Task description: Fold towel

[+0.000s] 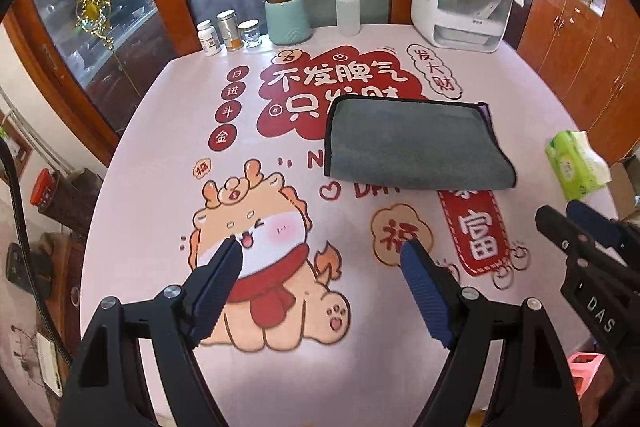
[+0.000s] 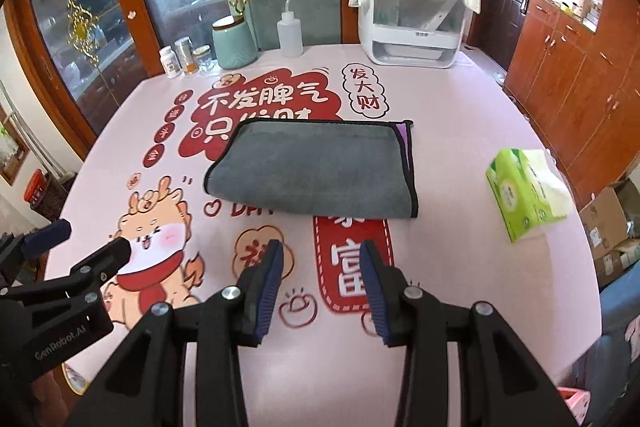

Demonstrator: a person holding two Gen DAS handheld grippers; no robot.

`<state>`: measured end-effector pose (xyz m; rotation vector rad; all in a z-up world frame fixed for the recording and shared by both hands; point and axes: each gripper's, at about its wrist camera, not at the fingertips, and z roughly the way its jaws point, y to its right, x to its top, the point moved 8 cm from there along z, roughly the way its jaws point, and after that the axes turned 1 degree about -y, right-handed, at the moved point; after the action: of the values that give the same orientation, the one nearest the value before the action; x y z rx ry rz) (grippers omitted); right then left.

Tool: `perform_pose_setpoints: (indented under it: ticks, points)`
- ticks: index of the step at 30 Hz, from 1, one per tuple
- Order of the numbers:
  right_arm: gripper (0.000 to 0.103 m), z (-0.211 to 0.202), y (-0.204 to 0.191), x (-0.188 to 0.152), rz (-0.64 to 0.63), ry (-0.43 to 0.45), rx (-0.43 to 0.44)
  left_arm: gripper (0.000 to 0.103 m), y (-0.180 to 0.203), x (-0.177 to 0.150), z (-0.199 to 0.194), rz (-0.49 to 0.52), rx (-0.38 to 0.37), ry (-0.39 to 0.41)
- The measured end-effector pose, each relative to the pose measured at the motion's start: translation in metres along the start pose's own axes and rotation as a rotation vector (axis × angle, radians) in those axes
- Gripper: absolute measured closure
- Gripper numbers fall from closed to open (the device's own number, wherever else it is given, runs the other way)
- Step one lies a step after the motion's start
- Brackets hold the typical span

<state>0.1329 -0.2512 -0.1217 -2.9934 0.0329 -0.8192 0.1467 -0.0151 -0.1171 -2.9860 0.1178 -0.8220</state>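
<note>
A grey towel (image 1: 412, 143) with black trim lies folded flat on the printed pink table (image 1: 160, 147), a purple underside strip showing at its right edge. It also shows in the right wrist view (image 2: 316, 171). My left gripper (image 1: 322, 251) is open and empty, above the table short of the towel. My right gripper (image 2: 322, 255) is open and empty, just short of the towel's near edge. Each gripper shows in the other's view: the right gripper (image 1: 564, 217) at the right, the left gripper (image 2: 88, 239) at the left.
A green tissue pack (image 2: 524, 195) lies right of the towel. At the back edge stand a white appliance (image 2: 412, 27) under a cloth, a squeeze bottle (image 2: 290, 33), a teal jar (image 2: 234, 43) and small jars (image 2: 184, 57). Wooden cabinets stand on the right, cardboard boxes (image 2: 608, 223) beside the table.
</note>
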Motion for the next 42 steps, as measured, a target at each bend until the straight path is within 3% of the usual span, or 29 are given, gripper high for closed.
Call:
perform_pose_setpoints:
  ticks: [6,16,25,42]
  points:
    - [0.056,-0.033,-0.011,-0.016,0.005,0.034,-0.017,0.018,-0.001,-0.019,-0.029,0.012,-0.025,0.014]
    - [0.056,-0.068,-0.030,-0.051,0.033,0.056,-0.058,0.018,-0.009,-0.045,-0.066,0.035,-0.044,0.073]
    - [0.056,-0.091,-0.041,-0.074,0.057,0.055,-0.071,0.018,-0.018,-0.065,-0.084,0.041,-0.061,0.078]
    - [0.049,-0.108,-0.026,-0.053,-0.019,0.100,-0.042,0.018,-0.007,-0.064,-0.107,-0.065,-0.018,0.117]
